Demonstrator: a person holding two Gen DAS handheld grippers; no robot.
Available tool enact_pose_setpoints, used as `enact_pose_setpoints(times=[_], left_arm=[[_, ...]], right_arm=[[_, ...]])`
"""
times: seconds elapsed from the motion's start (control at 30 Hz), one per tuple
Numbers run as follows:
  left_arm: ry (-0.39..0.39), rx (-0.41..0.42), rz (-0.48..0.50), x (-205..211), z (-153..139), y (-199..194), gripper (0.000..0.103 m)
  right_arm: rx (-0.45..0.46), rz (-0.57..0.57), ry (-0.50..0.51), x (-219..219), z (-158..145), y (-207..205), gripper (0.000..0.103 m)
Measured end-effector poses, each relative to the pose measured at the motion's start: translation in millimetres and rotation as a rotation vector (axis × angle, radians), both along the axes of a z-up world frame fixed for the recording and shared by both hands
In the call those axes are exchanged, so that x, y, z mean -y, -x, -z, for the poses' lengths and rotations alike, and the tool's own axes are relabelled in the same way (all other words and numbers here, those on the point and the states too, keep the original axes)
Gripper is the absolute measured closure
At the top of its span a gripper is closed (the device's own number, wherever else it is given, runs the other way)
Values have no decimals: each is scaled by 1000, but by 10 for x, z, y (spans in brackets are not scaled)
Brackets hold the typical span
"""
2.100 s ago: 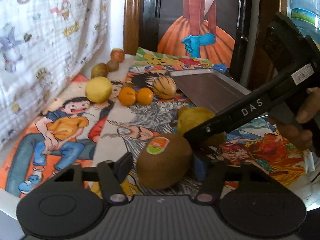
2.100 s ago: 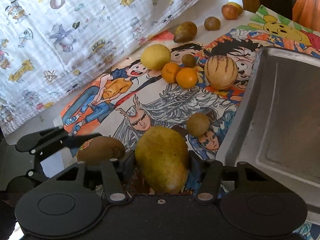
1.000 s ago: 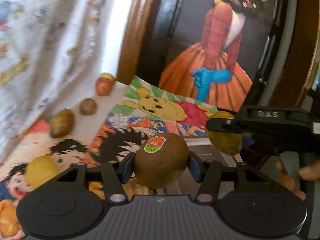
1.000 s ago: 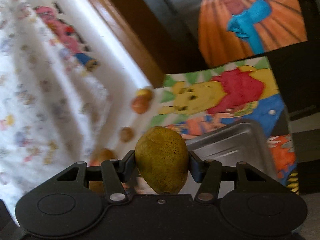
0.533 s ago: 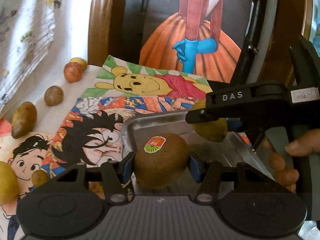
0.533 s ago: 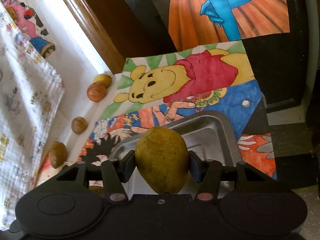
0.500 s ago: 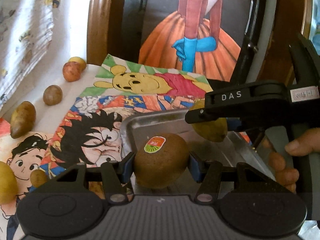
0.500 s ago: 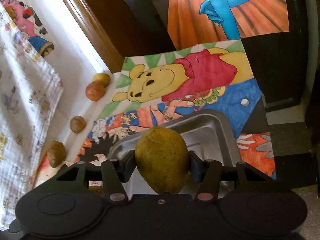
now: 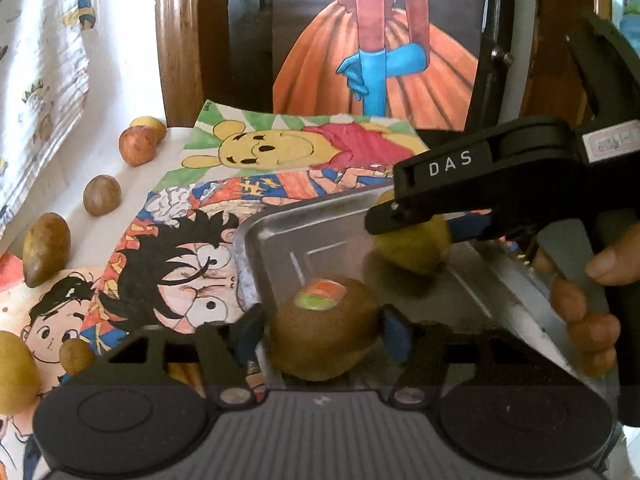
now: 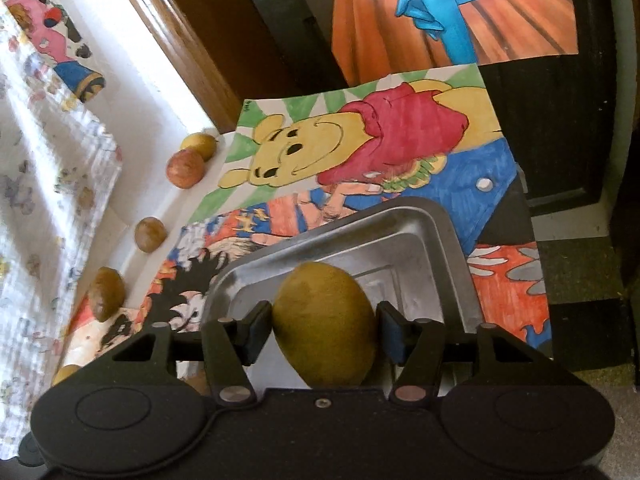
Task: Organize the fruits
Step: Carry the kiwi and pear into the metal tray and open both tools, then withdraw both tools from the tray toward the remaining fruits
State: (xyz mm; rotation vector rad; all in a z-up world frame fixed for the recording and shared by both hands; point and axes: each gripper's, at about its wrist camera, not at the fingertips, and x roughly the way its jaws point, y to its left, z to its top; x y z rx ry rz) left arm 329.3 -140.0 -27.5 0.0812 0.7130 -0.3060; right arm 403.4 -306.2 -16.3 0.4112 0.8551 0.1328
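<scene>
two grippers in view. left gripper [image 9: 324, 330]: fingers spread, pads standing just clear of one kiwi [image 9: 325, 330], which sits in the near corner of the metal tray [image 9: 272, 232]; contact with the pads cannot be told for certain. the kiwi bears one orange-and-green sticker, text unreadable. right gripper [image 10: 325, 330]: pads close beside one yellow-green mango [image 10: 325, 328] over the tray [image 10: 448, 240]; whether they grip it cannot be told. its body reads "das" in the left wrist view, with a white label too blurred to read, held by one hand [image 9: 580, 300]. loose fruit outside the tray, left wrist view: seven pieces along the left, on the tabletop and the cartoon drawings [image 9: 280, 148].
</scene>
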Motion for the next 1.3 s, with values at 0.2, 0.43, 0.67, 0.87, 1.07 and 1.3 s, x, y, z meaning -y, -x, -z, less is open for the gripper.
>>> enact_pose_setpoints(times=[0.2, 0.43, 0.67, 0.87, 1.07, 1.3], left_arm=[[28, 20, -24, -43, -119, 145, 22], [59, 72, -85, -135, -343, 492, 12], [98, 113, -182, -269, -530, 819, 4], [128, 143, -251, -392, -655, 1059, 1], [140, 164, -310, -524, -714, 1303, 1], [124, 178, -361, -756, -703, 1649, 1]], right_arm=[[25, -18, 5, -2, -114, 99, 37], [92, -28, -7, 66, -339, 343, 27], [155, -50, -7, 117, -556, 685, 20], [204, -70, -2, 130, -701, 993, 13], [258, -97, 22, 84, -811, 1341, 6], [306, -125, 38, -55, -851, 1820, 1]])
